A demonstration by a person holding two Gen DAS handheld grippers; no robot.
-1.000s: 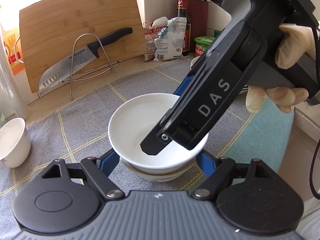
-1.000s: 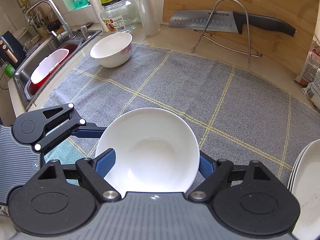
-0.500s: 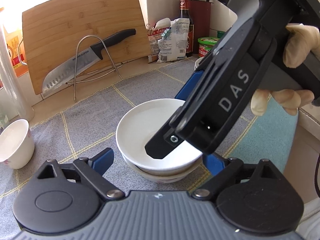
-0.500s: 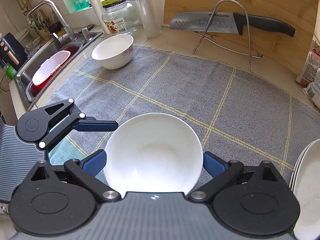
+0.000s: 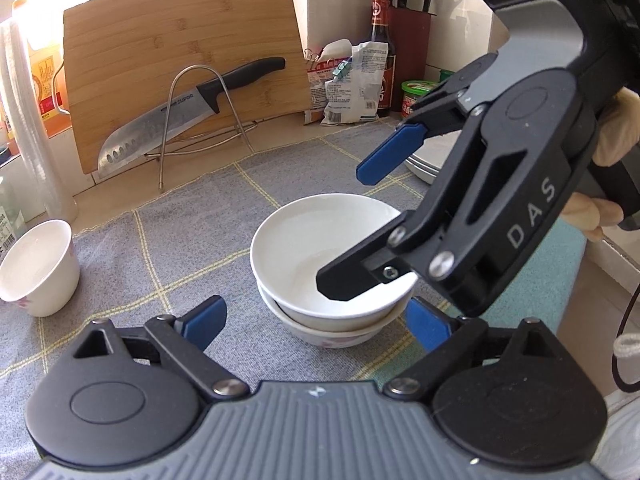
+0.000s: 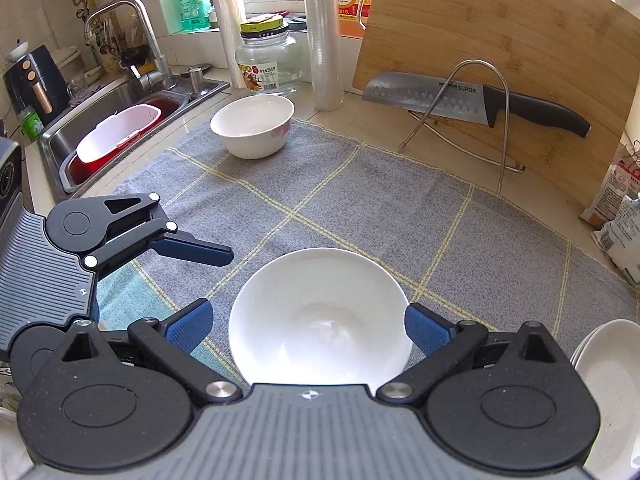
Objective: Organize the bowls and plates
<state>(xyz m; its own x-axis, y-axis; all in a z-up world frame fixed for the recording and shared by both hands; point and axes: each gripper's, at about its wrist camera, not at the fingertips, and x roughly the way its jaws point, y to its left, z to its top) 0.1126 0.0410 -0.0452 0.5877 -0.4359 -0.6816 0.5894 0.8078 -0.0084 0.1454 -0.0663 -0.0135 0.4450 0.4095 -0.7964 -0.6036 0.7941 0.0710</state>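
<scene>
Two white bowls sit nested on the grey checked mat; the top bowl (image 5: 320, 256) (image 6: 320, 316) rests in a lower bowl (image 5: 332, 334) with a pink pattern. My left gripper (image 5: 316, 324) is open, its blue pads apart on either side of the stack. My right gripper (image 6: 308, 326) is open above the stack, pads clear of the rim; it also shows in the left wrist view (image 5: 356, 232). A third white bowl (image 6: 252, 124) (image 5: 38, 266) stands alone near the sink. White plates (image 6: 608, 380) (image 5: 432, 160) are stacked at the mat's right edge.
A bamboo cutting board (image 5: 184, 76) leans at the back with a large knife (image 5: 180, 116) on a wire stand. Bottles, bags and a knife block (image 5: 408, 48) stand at the back right. A sink (image 6: 120, 132) with a tub lies left, with a glass jar (image 6: 268, 60) behind the mat.
Both grippers have opened and pulled back from the nested bowls; the right gripper has lifted up and away, leaving the top bowl resting in the lower one.
</scene>
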